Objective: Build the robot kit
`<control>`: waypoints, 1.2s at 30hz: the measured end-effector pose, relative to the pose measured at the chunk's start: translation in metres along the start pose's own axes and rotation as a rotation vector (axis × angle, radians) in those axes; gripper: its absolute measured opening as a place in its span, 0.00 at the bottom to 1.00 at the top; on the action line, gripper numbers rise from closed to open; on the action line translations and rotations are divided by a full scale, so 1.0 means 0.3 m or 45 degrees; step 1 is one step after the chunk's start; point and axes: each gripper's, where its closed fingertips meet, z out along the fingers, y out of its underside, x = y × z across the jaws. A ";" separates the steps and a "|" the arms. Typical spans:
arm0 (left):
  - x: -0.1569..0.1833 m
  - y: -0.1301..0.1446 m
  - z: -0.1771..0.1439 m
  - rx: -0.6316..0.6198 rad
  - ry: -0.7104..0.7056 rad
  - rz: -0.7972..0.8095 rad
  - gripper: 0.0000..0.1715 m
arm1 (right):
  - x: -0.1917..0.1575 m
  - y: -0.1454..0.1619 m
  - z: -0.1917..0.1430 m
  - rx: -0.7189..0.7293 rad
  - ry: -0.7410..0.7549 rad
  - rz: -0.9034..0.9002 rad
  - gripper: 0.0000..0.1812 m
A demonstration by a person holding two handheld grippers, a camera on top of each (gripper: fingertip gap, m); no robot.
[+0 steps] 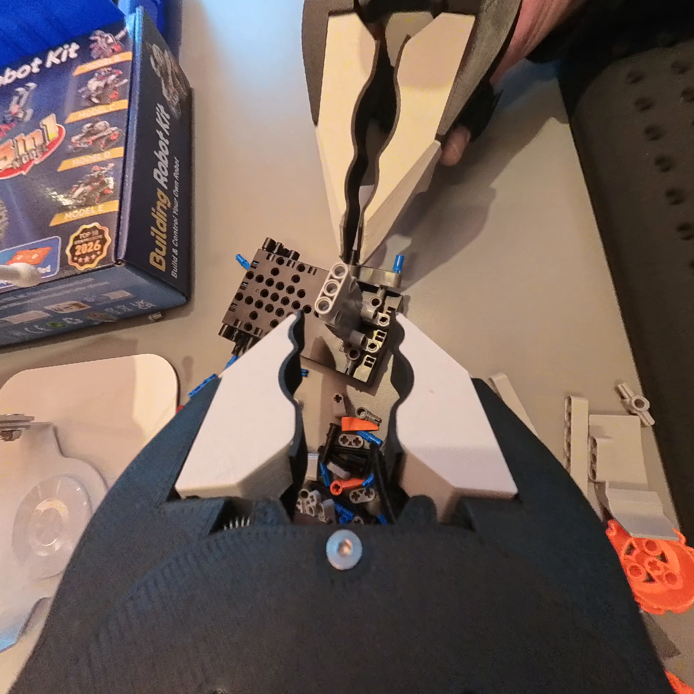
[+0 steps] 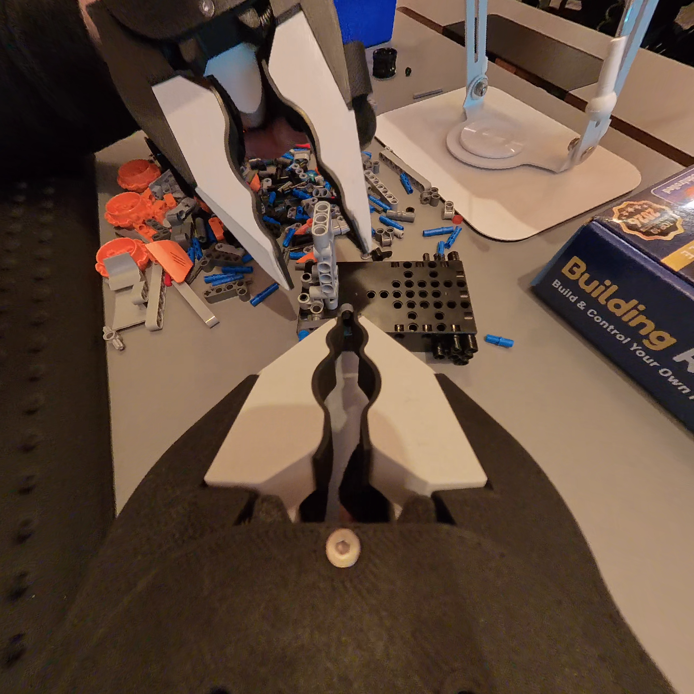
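Grey table [image 2: 507,469] carries everything. Dark blue kit box [image 1: 94,180] lies at one edge, next to a white stand base [image 2: 525,195] with a white arm rising from it. Black perforated block [image 2: 417,296] sits mid-table, flat, with black pins sticking out of its sides. Joined at one end of it is a dark grey block [image 1: 360,349], and a light grey holed beam [image 2: 323,263] stands upright on that end.

Left gripper [image 2: 330,270] is spread wide, fingers [image 2: 225,210] either side of the upright beam and the grey end of the assembly, tips down at table level; whether either tip actually touches the assembly is hard to tell.

Right gripper [image 2: 347,321] is nearly closed, pinching a small black pin [image 2: 346,313] at the very tips, right at the edge of the assembly just beside the beam's foot. A gloved hand [image 1: 473,124] shows behind that gripper in the left wrist view.

Loose parts pile [image 2: 293,195] lies behind the assembly: blue pins, grey connectors, black pins, mixed. Orange wheel hubs [image 2: 131,206] sit at the pile's side, grey beams [image 2: 154,300] near them. One blue pin [image 2: 498,340] lies alone, near the black block.
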 end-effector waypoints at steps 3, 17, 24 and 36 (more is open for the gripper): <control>0.006 0.012 0.015 -0.005 0.022 -0.018 0.22 | 0.001 0.005 0.004 -0.016 -0.001 0.003 0.01; 0.017 0.016 0.030 0.024 0.077 -0.085 0.13 | -0.003 0.032 0.018 -0.086 0.038 -0.071 0.01; 0.018 0.022 0.034 0.017 0.078 -0.085 0.14 | -0.004 0.058 0.016 -0.139 0.049 -0.116 0.01; 0.018 0.023 0.033 0.023 0.090 -0.098 0.14 | -0.017 0.136 0.005 -0.310 0.065 -0.232 0.07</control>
